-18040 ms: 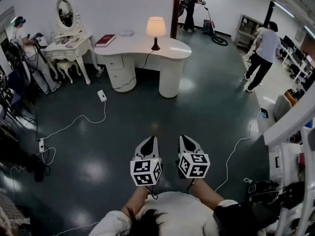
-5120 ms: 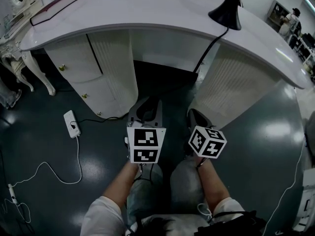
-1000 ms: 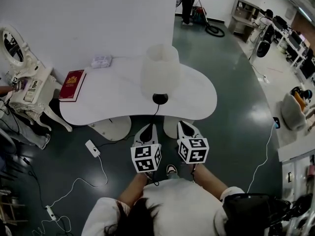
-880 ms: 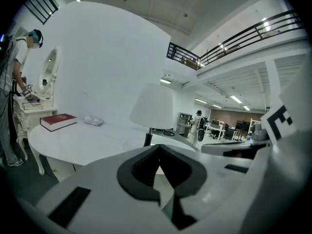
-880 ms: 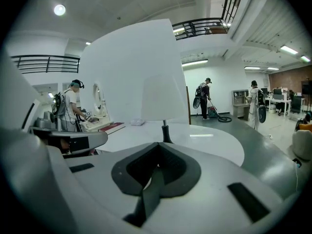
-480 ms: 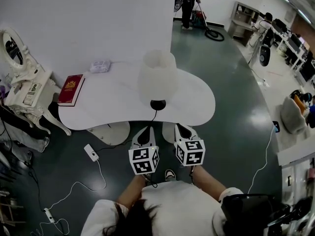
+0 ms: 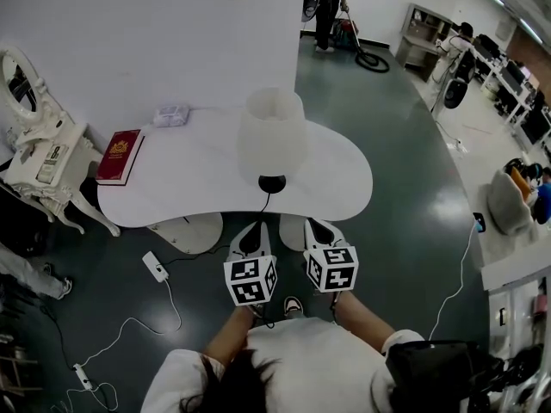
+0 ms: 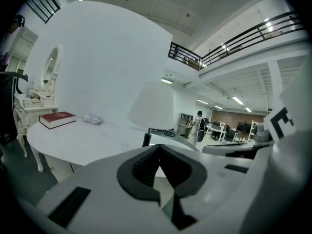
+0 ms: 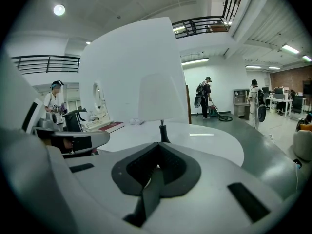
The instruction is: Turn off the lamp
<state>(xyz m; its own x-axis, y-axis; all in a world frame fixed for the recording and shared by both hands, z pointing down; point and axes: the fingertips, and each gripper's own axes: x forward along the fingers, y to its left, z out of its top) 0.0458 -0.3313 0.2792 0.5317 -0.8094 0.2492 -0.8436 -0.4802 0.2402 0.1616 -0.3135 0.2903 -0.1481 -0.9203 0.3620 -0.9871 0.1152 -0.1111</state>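
Observation:
The lamp (image 7: 272, 136) has a pale white shade and a small black base, and it stands near the front edge of the white curved desk (image 7: 172, 192). Its shade shows no warm glow. A black cord (image 7: 263, 203) runs from its base over the desk's edge. My left gripper (image 7: 251, 231) and right gripper (image 7: 317, 229) hang side by side just in front of the desk, short of the lamp's base. Both are shut with nothing between them. The lamp (image 8: 152, 112) stands ahead of the left gripper (image 8: 157, 147). In the right gripper view the lamp (image 9: 160, 100) rises behind the right gripper (image 9: 157, 147).
A red book (image 7: 119, 156) and a small white packet (image 7: 171, 114) lie on the desk's left part. An ornate vanity table (image 7: 39, 157) stands to the left. A white power strip (image 7: 155, 266) with cables lies on the dark floor. A person with a vacuum (image 7: 325, 7) stands far back.
Both grippers have stayed in front of the desk, shut. The head view has shifted a little, and the person's legs at the left edge have moved off downward.

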